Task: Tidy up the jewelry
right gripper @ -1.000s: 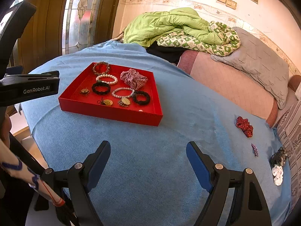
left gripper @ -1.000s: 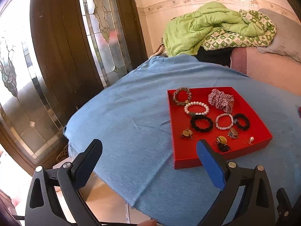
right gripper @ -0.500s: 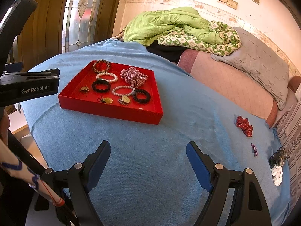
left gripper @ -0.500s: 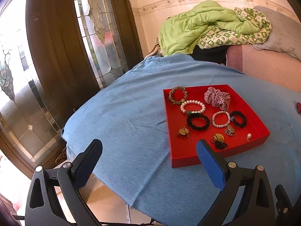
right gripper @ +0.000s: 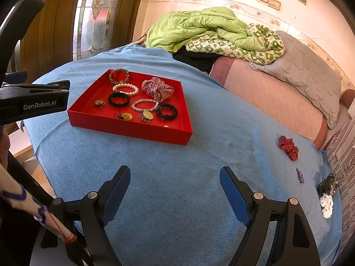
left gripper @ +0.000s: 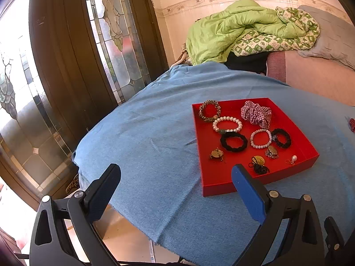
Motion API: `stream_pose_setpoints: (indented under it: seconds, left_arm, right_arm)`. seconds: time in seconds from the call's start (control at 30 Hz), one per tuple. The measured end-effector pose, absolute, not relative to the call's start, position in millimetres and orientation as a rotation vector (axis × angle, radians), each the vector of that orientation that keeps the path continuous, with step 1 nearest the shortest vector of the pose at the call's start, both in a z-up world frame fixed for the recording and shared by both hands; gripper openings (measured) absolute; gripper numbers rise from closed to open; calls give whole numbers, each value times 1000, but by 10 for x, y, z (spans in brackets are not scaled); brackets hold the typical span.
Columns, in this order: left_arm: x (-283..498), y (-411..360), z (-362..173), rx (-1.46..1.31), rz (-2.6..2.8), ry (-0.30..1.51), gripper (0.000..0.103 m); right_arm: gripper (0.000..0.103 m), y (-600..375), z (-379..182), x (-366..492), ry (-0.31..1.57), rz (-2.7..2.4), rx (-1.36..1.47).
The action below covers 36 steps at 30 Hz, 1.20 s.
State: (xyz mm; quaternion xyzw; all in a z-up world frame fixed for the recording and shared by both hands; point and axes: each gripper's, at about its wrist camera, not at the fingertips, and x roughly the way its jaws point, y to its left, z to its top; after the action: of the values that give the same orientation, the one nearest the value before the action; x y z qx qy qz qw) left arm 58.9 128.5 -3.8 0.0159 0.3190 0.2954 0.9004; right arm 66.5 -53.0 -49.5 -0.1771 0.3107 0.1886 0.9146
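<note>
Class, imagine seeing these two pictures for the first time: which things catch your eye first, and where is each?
The red tray stands out first, sitting on the blue cloth and filled with bracelets and hair ties, a checked scrunchie at its far side. Beyond it a green quilt lies heaped against the wall. A red scrunchie lies alone on the cloth, right of the tray.

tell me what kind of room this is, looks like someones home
Most likely a bedroom or living room in a home. A rumpled green quilt and a grey pillow lie on a padded pink seat or bed, beside a dark wooden door with leaded glass.
</note>
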Motion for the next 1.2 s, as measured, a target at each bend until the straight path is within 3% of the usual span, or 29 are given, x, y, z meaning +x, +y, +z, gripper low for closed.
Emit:
stream_pose_setpoints:
  seconds: [1.2]
  left_arm:
    - [589,1289,-59,50,623,671,100]
  right_arm:
    - [86,-552,-519,681,644,391,-369]
